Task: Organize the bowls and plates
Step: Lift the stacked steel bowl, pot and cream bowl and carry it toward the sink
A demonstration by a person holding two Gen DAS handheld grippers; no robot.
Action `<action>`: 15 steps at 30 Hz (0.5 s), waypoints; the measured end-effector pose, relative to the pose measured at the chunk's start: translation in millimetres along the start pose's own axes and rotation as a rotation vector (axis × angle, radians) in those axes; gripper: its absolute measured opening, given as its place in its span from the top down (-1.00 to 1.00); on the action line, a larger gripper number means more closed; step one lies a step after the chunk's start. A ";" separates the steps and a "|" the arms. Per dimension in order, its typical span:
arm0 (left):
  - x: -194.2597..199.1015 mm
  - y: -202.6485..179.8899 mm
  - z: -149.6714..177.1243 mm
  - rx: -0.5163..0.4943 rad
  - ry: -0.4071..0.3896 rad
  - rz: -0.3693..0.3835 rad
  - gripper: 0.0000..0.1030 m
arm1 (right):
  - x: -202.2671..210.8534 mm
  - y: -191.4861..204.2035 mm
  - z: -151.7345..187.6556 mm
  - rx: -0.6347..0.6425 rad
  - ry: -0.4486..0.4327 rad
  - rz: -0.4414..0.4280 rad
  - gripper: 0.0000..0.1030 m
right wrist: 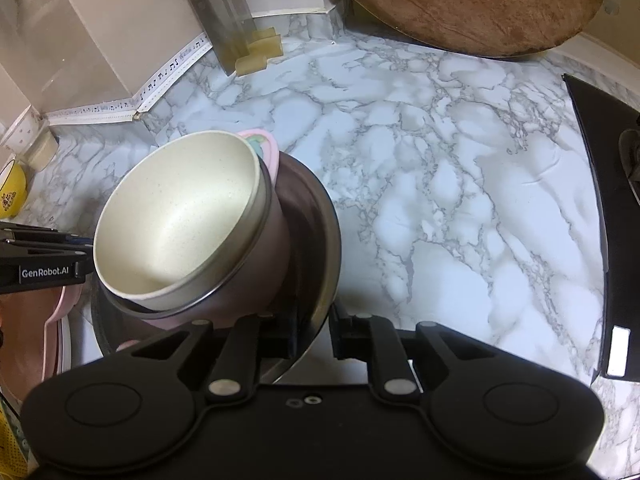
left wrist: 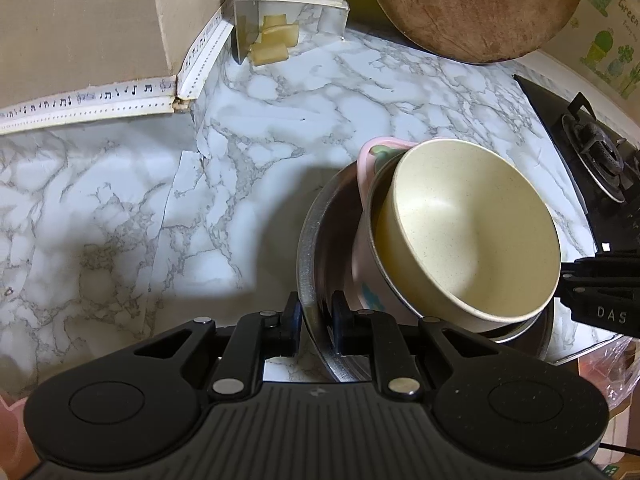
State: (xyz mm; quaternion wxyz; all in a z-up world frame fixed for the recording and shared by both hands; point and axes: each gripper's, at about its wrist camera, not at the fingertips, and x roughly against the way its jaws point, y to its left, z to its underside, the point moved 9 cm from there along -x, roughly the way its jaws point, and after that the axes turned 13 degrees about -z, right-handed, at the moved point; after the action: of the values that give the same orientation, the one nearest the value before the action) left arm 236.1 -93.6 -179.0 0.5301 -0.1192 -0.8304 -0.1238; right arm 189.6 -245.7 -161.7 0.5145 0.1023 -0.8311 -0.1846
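Observation:
A steel bowl (left wrist: pixel 310 240) holds a pink bowl with a steel liner (left wrist: pixel 362 168), and a cream bowl (left wrist: pixel 472 228) sits tilted inside that. My left gripper (left wrist: pixel 316 326) is shut on the steel bowl's near rim, one finger inside and one outside. My right gripper (right wrist: pixel 312 330) is shut on the same steel bowl's (right wrist: pixel 324 216) opposite rim; the cream bowl (right wrist: pixel 176 216) and pink bowl (right wrist: pixel 264 142) show at left. The right gripper's body also shows at the right edge of the left wrist view (left wrist: pixel 600 284). The stack is held over the marble counter (left wrist: pixel 280 120).
A round wooden board (left wrist: pixel 476 4) leans at the back. A black gas stove (left wrist: pixel 592 152) lies to the right. Yellowish blocks (left wrist: pixel 274 40) sit by a clear holder in the corner. A yellow cup (right wrist: pixel 10 188) and pink plates (right wrist: pixel 56 320) lie at the left.

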 end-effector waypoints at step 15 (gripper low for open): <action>18.1 2.7 -4.7 0.007 -0.052 -0.015 0.73 | 9.6 7.2 -8.2 0.055 -0.043 0.004 0.70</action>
State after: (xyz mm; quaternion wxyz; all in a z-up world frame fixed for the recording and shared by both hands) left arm 233.6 -91.3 -160.4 0.5079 -0.1142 -0.8451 -0.1219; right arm 192.7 -244.3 -147.6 0.4940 0.1107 -0.8469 -0.1626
